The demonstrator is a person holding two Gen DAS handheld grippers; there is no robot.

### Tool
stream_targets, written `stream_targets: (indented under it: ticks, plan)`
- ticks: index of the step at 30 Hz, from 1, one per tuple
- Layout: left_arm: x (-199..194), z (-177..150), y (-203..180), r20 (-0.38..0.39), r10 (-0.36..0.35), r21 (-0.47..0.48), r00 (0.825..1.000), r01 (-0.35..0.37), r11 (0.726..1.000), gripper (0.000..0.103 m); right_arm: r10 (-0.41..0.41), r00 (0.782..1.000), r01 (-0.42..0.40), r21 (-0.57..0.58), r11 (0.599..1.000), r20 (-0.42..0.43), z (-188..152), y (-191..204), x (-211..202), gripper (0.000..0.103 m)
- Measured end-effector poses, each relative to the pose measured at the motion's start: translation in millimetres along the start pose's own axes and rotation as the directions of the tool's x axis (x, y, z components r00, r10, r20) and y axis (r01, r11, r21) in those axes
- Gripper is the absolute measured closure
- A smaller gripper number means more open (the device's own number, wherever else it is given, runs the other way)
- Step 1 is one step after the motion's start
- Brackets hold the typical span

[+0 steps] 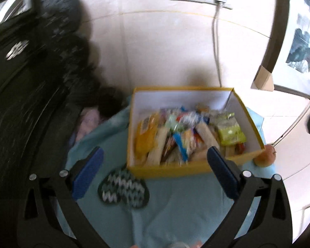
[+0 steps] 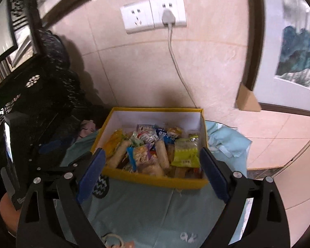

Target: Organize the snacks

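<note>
Already heaped with wrapped snacks [image 2: 153, 150], the yellow box [image 2: 155, 180] sits on the light blue cloth [image 2: 138, 208] that covers the bench, its open top facing up and its far wall close to the tiled wall behind. Inside, a green packet [image 1: 230, 129] lies at the right end, a blue-and-white packet [image 1: 184, 144] near the middle, and a yellow-orange packet [image 1: 144, 136] at the left; pale long bars lie between them, all overlapping loosely. Just outside the box's near left corner a heart-shaped knitted mat [image 1: 124, 188] with a zigzag pattern lies on the cloth, and a round fruit [image 1: 265, 155] rests touching or just beside the right corner. The left gripper [image 1: 155, 159] hangs above the cloth in front of the box, its blue-padded fingers [image 1: 87, 173] spread wide and holding nothing; the right gripper [image 2: 150, 159] is likewise released and empty, its fingers framing the box's front wall from above. No loose snack shows on the cloth, so the gathering step looks close to done, and what remains is probably tidying the pile. A next move would call for lowering one gripper into the box, picking a single packet by its edge, and not dragging neighbours along. Behind, a cord [image 2: 175, 62] runs from a wall socket [image 2: 153, 14].
</note>
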State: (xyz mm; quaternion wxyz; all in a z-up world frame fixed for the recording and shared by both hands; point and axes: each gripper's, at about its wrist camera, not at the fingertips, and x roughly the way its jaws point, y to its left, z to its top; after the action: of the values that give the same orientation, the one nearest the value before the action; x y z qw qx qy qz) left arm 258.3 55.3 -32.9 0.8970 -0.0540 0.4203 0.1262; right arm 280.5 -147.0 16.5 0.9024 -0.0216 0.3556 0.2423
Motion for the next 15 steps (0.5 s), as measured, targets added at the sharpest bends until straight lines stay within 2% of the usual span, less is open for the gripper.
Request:
stream_targets:
  ticks: [1,3,8,15]
  plan:
    - [-9,-7,1,-0.039,-0.002,-0.021,0.999,0.002,1.0,0.002,-0.009,1.0,0.009,-0.002,1.0,0.012,-6,4,-13,0.011]
    - [-25,-21,4,-0.051,-0.045,-0.035,0.998,0.044,0.998,0.002,-0.028,0.999,0.027,0.008,1.0,0.038,-20,12,-43,0.011]
    - [-77,-57,5,0.03,-0.058,0.021,0.998,0.057,0.998,0.002,-0.088,0.993,0.086,0.019,0.996,0.074,-57,31,-99,0.006]
    - [-150,-95,8,0.125,-0.101,0.069,0.987,0.093,0.993,0.002,-0.099,0.992,0.097,0.026,0.995,0.077,-103,54,-143,0.004]
